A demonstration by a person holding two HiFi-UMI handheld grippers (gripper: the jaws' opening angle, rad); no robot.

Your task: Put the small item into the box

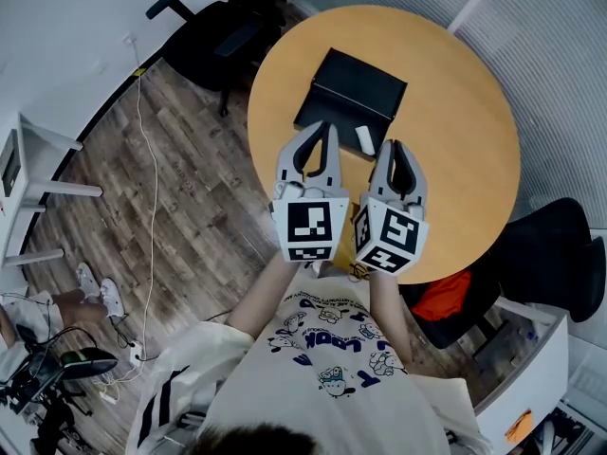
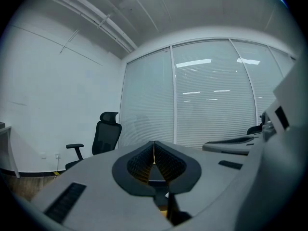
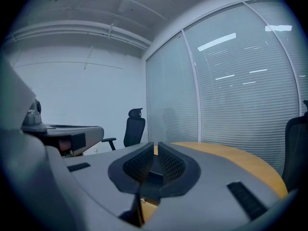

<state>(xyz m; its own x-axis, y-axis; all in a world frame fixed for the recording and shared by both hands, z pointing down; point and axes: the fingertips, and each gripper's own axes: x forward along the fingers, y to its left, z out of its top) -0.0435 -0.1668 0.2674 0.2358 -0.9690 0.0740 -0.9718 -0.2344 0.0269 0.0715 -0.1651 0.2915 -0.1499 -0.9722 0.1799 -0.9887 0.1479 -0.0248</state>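
Note:
A black box (image 1: 353, 91) lies on the round wooden table (image 1: 465, 112), toward its far side. Just in front of the box rests a small white item (image 1: 364, 140), flat on the tabletop. My left gripper (image 1: 326, 126) hovers above the box's near edge, left of the item, its jaws shut and empty (image 2: 154, 146). To the right of the item my right gripper (image 1: 392, 145) is held level with the left one. Its jaws are shut too, with nothing between them (image 3: 155, 146). Both grippers point level, so neither gripper view shows the box or the item.
A black office chair (image 1: 220, 28) stands beyond the table's far left, also in the left gripper view (image 2: 105, 134). Another dark chair (image 1: 552, 254) with something orange (image 1: 444, 298) beside it is at the right. A white desk (image 1: 27, 164) and a cable (image 1: 152, 169) are on the left.

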